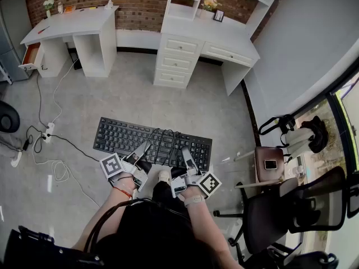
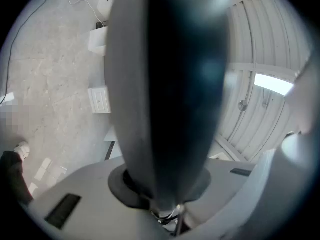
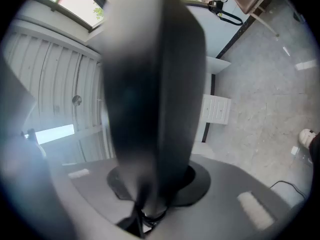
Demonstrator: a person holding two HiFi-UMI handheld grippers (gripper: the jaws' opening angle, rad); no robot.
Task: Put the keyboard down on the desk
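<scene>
The black keyboard [image 1: 152, 142] hangs level in the air above the grey floor, keys up, with its cable bunched on top near the middle. My left gripper [image 1: 143, 149] is shut on its near edge left of centre. My right gripper [image 1: 184, 153] is shut on the same edge right of centre. In the left gripper view the keyboard [image 2: 170, 84] is a dark blurred slab seen edge-on between the jaws, and in the right gripper view the keyboard [image 3: 150, 94] looks the same. A white desk [image 1: 73, 22] stands far off at the top left.
A second white desk [image 1: 208, 37] with drawers and shelves stands at the top centre. An orange drawer [image 1: 31, 55] hangs open at the left. A power strip [image 1: 47, 132] and cables lie on the floor. A small table [image 1: 269, 164] and an office chair [image 1: 291, 206] stand at the right.
</scene>
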